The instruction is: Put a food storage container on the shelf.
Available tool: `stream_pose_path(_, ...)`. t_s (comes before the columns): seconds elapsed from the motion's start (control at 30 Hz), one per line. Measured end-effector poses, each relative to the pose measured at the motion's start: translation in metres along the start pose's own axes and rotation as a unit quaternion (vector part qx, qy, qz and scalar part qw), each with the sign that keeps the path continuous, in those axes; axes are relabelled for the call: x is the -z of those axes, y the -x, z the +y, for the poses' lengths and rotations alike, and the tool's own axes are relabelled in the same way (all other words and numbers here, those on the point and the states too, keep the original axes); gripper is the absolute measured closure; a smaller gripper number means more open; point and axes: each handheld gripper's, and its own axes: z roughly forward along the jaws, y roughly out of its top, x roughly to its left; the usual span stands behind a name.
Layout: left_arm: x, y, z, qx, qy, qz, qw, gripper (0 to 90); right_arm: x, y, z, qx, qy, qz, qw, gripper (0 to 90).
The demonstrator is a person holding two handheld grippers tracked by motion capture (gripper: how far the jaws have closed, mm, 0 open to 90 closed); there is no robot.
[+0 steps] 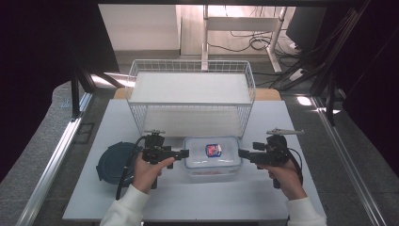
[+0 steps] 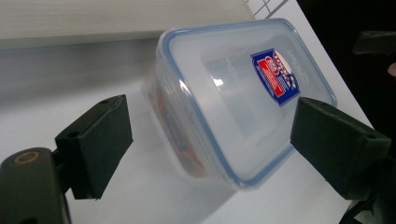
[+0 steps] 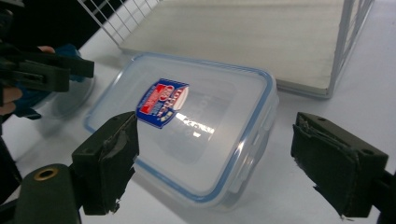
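A clear plastic container (image 1: 212,157) with a blue-rimmed lid and a red and blue sticker lies on the white table (image 1: 188,197), just in front of the wire basket. My left gripper (image 1: 184,153) is at its left end and points at it, jaws open. My right gripper (image 1: 242,153) faces it from the right end, also open. In the left gripper view the container (image 2: 243,93) lies tilted ahead of the spread jaws of my left gripper (image 2: 210,116). In the right gripper view the container (image 3: 187,126) lies beyond my right gripper (image 3: 217,130), whose pads stand wide apart.
A white wire basket (image 1: 190,99) with a pale board inside stands behind the container. A dark blue round lid (image 1: 113,160) lies at the table's left, beside my left hand. Black frame posts and cables stand around the table.
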Motion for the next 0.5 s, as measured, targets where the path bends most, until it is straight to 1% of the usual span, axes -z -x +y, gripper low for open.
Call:
stream_pose_path(0.03, -0.003, 0.000, 0.001, 0.001, -0.002, -0.004, 1.0000, 12.6, -0.005, 0.002, 0.001, -0.003, -0.008, -0.001, 1.0000, 14.6)
stream_pose_path(0.1, -0.008, -0.002, 0.003, 0.009, -0.007, -0.021, 0.9997, 13.6, -0.013, 0.006, 0.003, -0.015, -0.017, 0.005, 0.9997, 14.0)
stream_pose_path(0.13, -0.010, -0.002, 0.003, 0.013, -0.010, -0.024, 0.9996, 13.6, -0.017, 0.008, 0.003, -0.018, -0.019, 0.006, 0.9996, 13.9)
stream_pose_path(0.17, -0.012, -0.004, 0.004, 0.012, -0.014, -0.022, 0.9996, 13.9, -0.021, 0.010, 0.003, -0.022, -0.023, 0.007, 0.9995, 13.9)
stream_pose_path(0.23, -0.015, -0.006, 0.004, 0.018, -0.013, -0.021, 0.9995, 14.4, -0.028, 0.015, 0.003, -0.022, -0.032, 0.006, 0.9992, 13.9)
stream_pose_path(0.27, -0.017, -0.007, 0.004, 0.021, -0.013, -0.021, 0.9995, 14.5, -0.034, 0.018, 0.001, -0.022, -0.042, 0.006, 0.9989, 14.0)
stream_pose_path(0.3, -0.019, -0.008, 0.004, 0.022, -0.014, -0.022, 0.9994, 14.5, -0.034, 0.018, 0.001, -0.022, -0.042, 0.006, 0.9989, 14.0)
stream_pose_path(0.33, -0.020, -0.009, 0.004, 0.019, -0.020, -0.020, 0.9994, 14.5, -0.037, 0.020, 0.000, -0.027, -0.047, 0.009, 0.9985, 13.9)
stream_pose_path(0.4, -0.023, -0.009, 0.004, 0.019, -0.021, -0.023, 0.9993, 14.5, -0.039, 0.021, 0.000, -0.030, -0.048, 0.013, 0.9983, 13.9)
stream_pose_path(0.47, -0.026, -0.010, 0.004, 0.024, -0.018, -0.033, 0.9990, 14.6, -0.040, 0.022, -0.001, -0.030, -0.050, 0.016, 0.9982, 13.7)
stream_pose_path(0.5, -0.028, -0.011, 0.005, 0.025, -0.021, -0.034, 0.9989, 14.6, -0.041, 0.022, -0.001, -0.031, -0.055, 0.018, 0.9979, 13.1)
